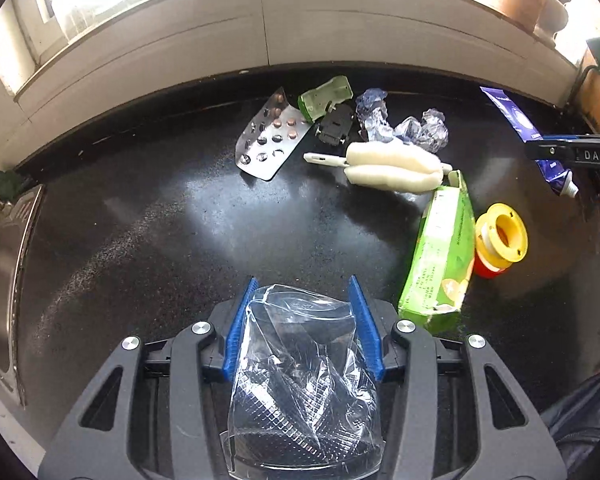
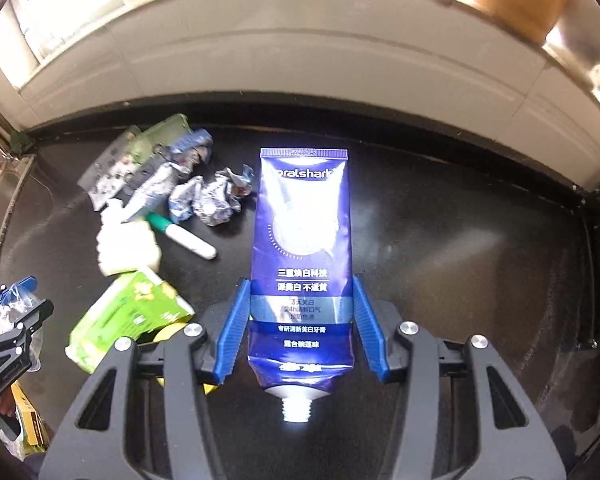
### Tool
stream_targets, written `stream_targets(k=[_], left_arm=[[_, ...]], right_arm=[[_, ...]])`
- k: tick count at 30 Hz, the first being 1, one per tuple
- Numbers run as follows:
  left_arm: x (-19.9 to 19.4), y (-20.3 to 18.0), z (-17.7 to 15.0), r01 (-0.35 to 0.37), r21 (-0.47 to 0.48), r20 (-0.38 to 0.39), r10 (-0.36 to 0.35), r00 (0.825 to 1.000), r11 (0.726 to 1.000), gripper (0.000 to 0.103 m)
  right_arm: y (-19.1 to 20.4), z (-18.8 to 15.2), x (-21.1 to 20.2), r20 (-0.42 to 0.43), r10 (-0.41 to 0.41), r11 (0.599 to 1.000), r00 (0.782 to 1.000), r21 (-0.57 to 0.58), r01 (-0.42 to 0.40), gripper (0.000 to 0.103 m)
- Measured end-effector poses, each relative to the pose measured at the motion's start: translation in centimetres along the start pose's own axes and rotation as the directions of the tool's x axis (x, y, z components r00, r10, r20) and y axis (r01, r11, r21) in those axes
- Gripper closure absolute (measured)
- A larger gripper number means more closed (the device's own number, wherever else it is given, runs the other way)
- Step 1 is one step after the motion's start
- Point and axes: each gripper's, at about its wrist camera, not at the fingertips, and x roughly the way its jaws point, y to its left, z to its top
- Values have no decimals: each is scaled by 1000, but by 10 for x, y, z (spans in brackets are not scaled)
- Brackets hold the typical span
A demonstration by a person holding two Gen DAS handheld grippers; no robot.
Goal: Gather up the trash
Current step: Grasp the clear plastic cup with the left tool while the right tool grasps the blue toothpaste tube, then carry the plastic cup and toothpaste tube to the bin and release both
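My left gripper [image 1: 304, 280] is shut on a crumpled clear plastic cup [image 1: 300, 360], held between its blue pads [image 1: 240, 328] above the black counter [image 1: 160, 240]. My right gripper [image 2: 301, 280] is shut on a blue toothpaste tube [image 2: 302, 240], capless nozzle toward the camera. That tube [image 1: 516, 120] also shows at the far right of the left wrist view. More trash lies on the counter: a silver blister pack [image 1: 268, 136], crumpled foil wrappers [image 1: 420, 128], a white foam piece [image 1: 392, 166], a green carton [image 1: 440, 252] and a yellow and red spool [image 1: 500, 240].
A steel sink [image 1: 0, 264] borders the counter on the left. A white window sill [image 1: 260, 32] runs along the back. Green and black plastic pieces [image 1: 328, 100] lie behind the blister pack. A dark bag [image 1: 580, 420] shows at the lower right.
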Motion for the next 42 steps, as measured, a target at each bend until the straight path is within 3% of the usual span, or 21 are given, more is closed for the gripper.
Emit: stream_targets(k=[7,16,25,30,34,37,42], left_arm=[[-43,-17,-7,12,-20,14,-11,1000,1000,57],[-63,-39,-19,19,-8,27,-18,999,1000,57],[-85,-28,-26,-4,-54,72,8,997,999,57],[-110,5,-42,-52,-152,98,68,993,987,57],[-134,46,-73,-130,-271,100,162,982,954,57],[-150,79,-107,-189,-380,72,233,970,906,57],[-171,134,-184,-296,-564,-23,343,939,771,57]], right_arm=[[18,-35,-63,64,45,999,997,-22,-44,52],[30,-77,-95,76,70,997,995,-40,-67,52],[55,-70,-108,115,95,992,989,-99,-84,52],[106,-57,-113,116,170,968,979,-208,-143,52],[172,-54,-113,77,272,908,959,-350,-229,52],[228,-60,-113,23,341,837,940,-462,-293,52],[340,-85,-114,-116,443,651,889,-640,-408,52]])
